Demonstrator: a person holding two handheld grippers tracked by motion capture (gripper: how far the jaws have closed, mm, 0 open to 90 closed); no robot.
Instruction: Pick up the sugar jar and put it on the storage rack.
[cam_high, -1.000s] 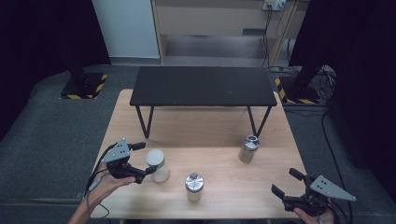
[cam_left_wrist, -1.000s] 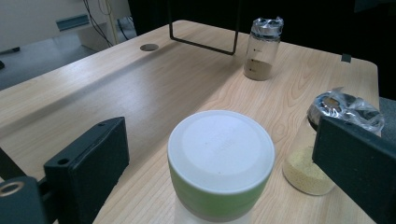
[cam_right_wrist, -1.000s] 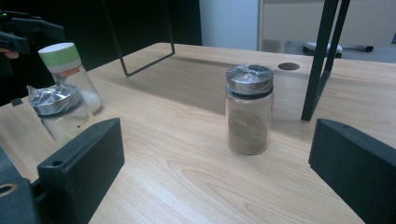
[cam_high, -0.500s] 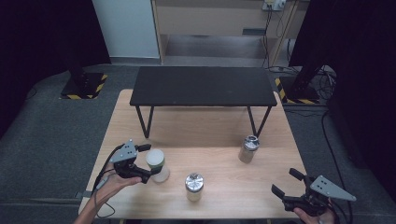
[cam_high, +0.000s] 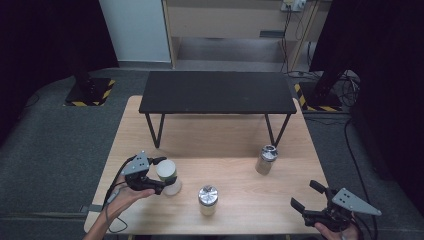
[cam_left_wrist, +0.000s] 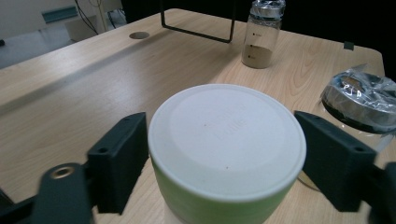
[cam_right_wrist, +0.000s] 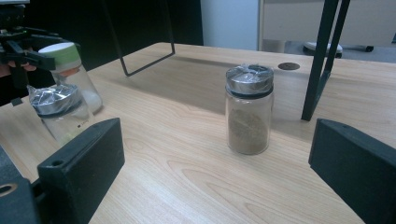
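Note:
A clear jar with a white and green lid (cam_high: 169, 172) (cam_left_wrist: 226, 135) stands upright at the near left of the wooden table (cam_high: 235, 145). My left gripper (cam_high: 166, 177) (cam_left_wrist: 224, 154) reaches it from the left. Its jaws have just been closing and now press on both sides of the lid. Near the table's front right corner my right gripper (cam_high: 305, 194) (cam_right_wrist: 219, 177) is held open, nothing between its jaws. Beyond it stands a jar of brown powder (cam_right_wrist: 247, 112) (cam_high: 266, 159).
A foil-capped jar (cam_high: 208, 198) (cam_left_wrist: 359, 100) (cam_right_wrist: 58, 114) stands just right of the held jar. A low black table (cam_high: 217, 92) on thin legs stands on the far half of the wooden table. Bare wood lies between the jars.
The left gripper has shifted a little right onto the white-lidded jar and its jaws have closed from wide apart onto the lid. The right gripper has kept still.

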